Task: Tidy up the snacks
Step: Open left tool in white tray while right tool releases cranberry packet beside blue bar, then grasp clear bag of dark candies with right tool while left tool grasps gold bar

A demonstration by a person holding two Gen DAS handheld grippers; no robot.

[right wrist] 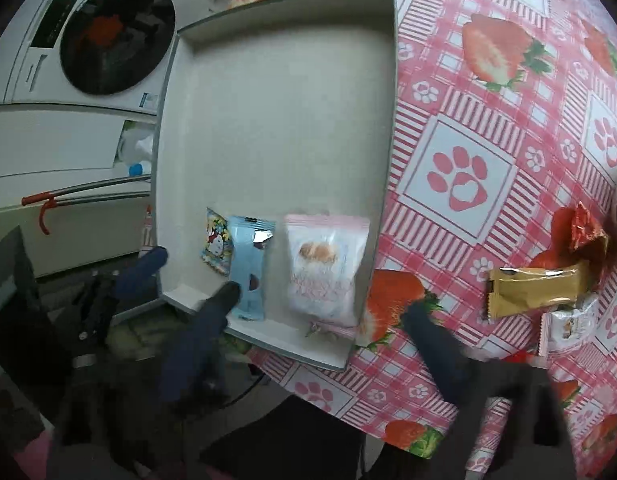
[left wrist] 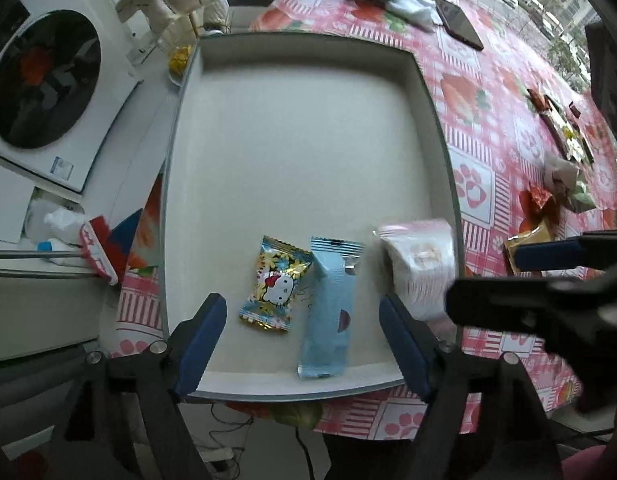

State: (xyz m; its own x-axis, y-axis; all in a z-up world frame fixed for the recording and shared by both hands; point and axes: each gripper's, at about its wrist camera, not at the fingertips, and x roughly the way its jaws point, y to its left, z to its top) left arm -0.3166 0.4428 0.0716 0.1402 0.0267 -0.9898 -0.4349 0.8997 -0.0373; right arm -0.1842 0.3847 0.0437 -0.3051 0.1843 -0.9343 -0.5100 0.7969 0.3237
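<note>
Snacks still loose sit right of the tray [right wrist: 390,120] on the strawberry tablecloth [right wrist: 488,128] — the gold bar packet [right wrist: 536,294] lies to the right of your right gripper [right wrist: 312,316], long axis roughly crosswise to the fingers, crimped end toward the tray, so I'd judge the right hand nearer. Right jaws are spread wide and hold nothing, blurred, over the pink bun packet [right wrist: 326,268] at the tray's near right corner. Left gripper [left wrist: 302,336] also gapes empty at the tray's near edge — blue wafer packet [left wrist: 330,304] between its fingers, long axis along them, beside the Hello Kitty candy [left wrist: 274,284].

Three snack packets [right wrist: 248,264] lie side by side in the tray [right wrist: 276,100].
</note>
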